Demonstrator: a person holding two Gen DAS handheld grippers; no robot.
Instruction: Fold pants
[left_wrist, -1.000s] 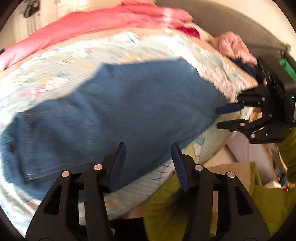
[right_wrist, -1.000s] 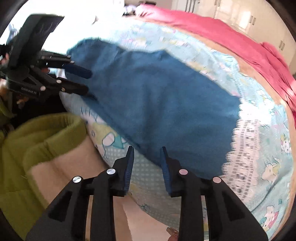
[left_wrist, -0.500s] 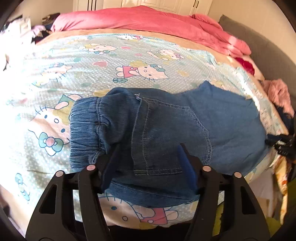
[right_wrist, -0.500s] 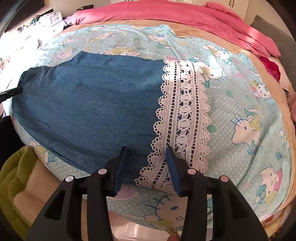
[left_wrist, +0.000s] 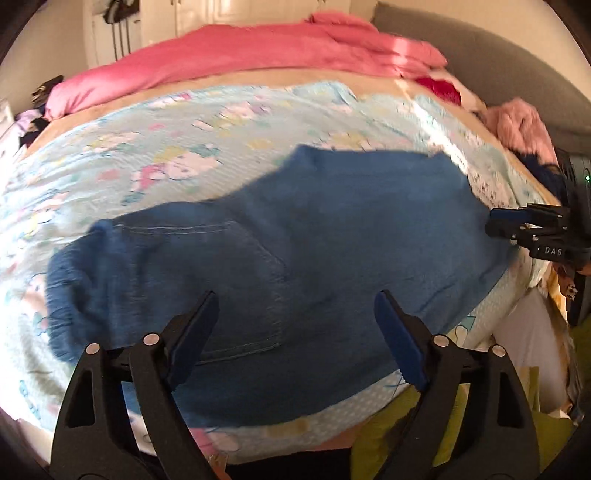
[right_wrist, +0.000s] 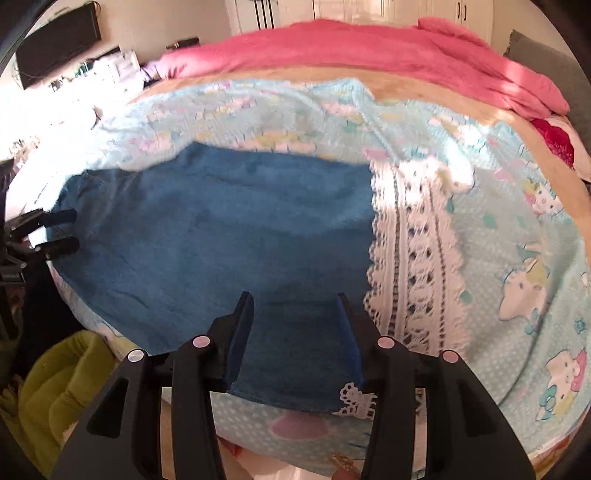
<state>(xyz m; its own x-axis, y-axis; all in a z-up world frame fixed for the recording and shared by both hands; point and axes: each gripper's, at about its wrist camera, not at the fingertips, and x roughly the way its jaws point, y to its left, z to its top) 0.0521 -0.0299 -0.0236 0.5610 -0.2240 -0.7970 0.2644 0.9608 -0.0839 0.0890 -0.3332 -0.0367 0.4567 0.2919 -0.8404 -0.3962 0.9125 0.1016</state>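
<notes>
One pr of blue denim pants lies flat across the near edge of a bed, on 1 light-blue cartoon-cat sheet; waistband end w/ 1 back pocket sits toward the left gripper, white lace-trimmed leg end toward the right gripper. One pink duvet is bunched along the far side of the bed, 1 red item near its right end, 1 fluffy pink garment by the grey headboard, and 1 green cushion-like thing below the bed edge. Two grippers, 2 fingers each. Left gripper points steeply down over the pocket area, jaws wide apart & opening; denim shows in the gap between them but the pads aren't pressing on it, so nothing is held. Right gripper also tilts steeply down, over the pants' near edge just beside the lace; jaws about half apart & opening, cloth seen between them, no pinch on it. In the left wrist view the right gripper shows at far right edge by the leg end; in the right wrist view the left gripper shows at far left by the waist end, its 2 fingers apart. Both views are motion-blurred, so fine detail on the sheet is hard to read.
</notes>
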